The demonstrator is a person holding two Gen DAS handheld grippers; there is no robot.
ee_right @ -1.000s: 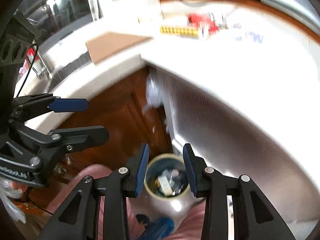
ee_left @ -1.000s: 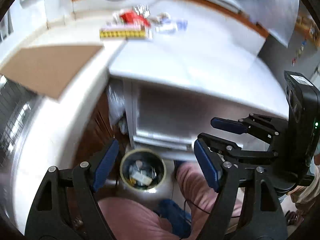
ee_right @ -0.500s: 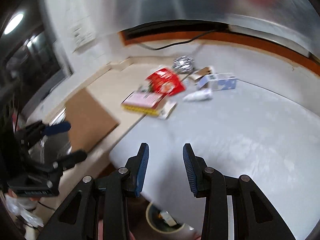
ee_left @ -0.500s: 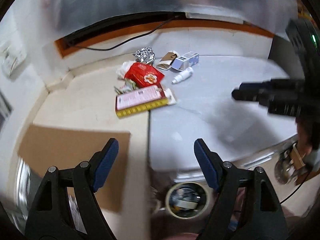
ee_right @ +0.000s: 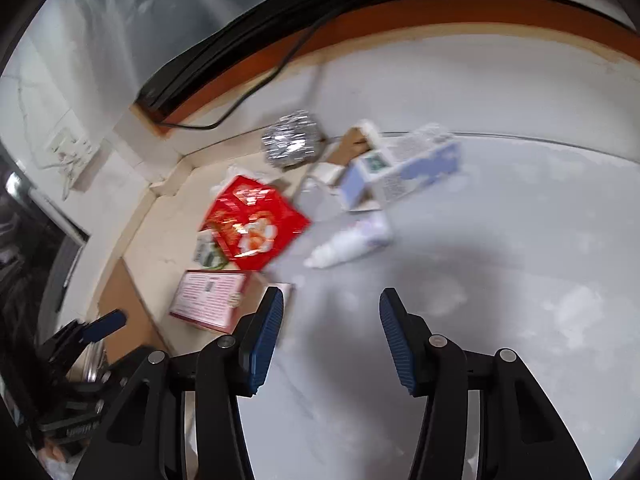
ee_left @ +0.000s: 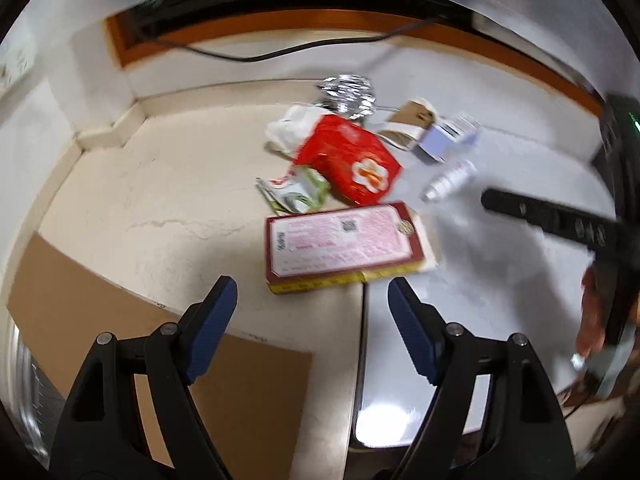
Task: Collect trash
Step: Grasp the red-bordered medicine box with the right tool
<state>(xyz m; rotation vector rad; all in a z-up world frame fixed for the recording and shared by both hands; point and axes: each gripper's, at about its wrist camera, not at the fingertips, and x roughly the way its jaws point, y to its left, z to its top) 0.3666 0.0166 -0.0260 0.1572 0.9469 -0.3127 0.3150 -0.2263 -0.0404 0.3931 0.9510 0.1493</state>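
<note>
Trash lies in a heap at the back of the counter: a pink box (ee_left: 340, 240) (ee_right: 208, 296), a red packet (ee_left: 352, 160) (ee_right: 252, 224), a foil ball (ee_left: 348, 92) (ee_right: 292, 144), a pale blue carton (ee_left: 448, 136) (ee_right: 400, 172), a small white bottle (ee_left: 448, 180) (ee_right: 352, 240) and a green wrapper (ee_left: 296, 192). My left gripper (ee_left: 312, 312) hangs open just short of the pink box. My right gripper (ee_right: 330, 320) hovers over the grey top below the bottle; its jaws are opening with nothing between them.
A brown cardboard sheet (ee_left: 120, 336) lies at the near left beside a metal sink rim (ee_left: 20, 380). A black cable (ee_left: 260, 54) runs along the back wall. The cream counter (ee_left: 160, 200) meets the grey top (ee_right: 500, 260) at a seam.
Both grippers swung up from the bin on the floor to the countertop and closed in on the trash heap. The right gripper's jaws have spread wider.
</note>
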